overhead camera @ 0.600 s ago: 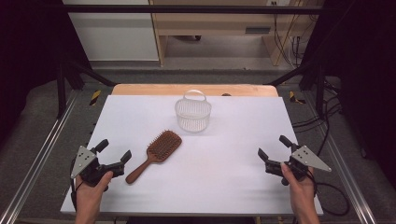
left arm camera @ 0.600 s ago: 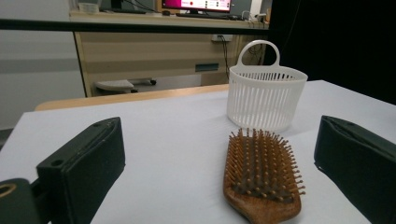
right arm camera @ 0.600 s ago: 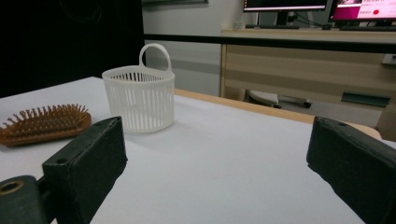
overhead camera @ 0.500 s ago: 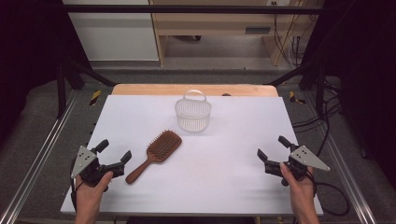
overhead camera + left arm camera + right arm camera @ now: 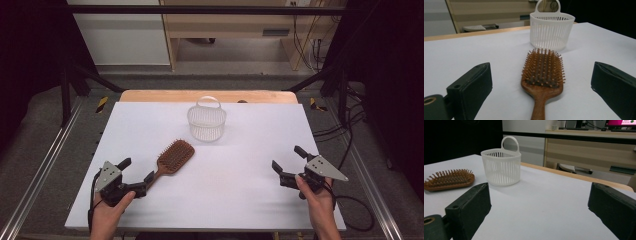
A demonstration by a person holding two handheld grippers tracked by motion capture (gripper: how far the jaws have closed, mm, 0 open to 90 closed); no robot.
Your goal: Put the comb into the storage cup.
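The white desk (image 5: pixel 240 195) carries a wooden hairbrush (image 5: pixel 172 157) toward its near left corner. The left gripper (image 5: pixel 136 176) sits at the handle's end, wide open and empty; the right gripper (image 5: pixel 288 159), near the right edge, gapes empty too.

Even overhead light, faint soft shadows, dark surroundings, slightly soft focus throughout.

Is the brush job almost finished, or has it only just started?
Only just started. Nothing looks done yet: the wooden hairbrush lies bristles up on the white table, and the white basket behind it is empty. In hand: the left gripper sits open with the brush handle between its jaws, not pinched. The right gripper is open, holding nothing. Grabbing and moving the brush is probably left.
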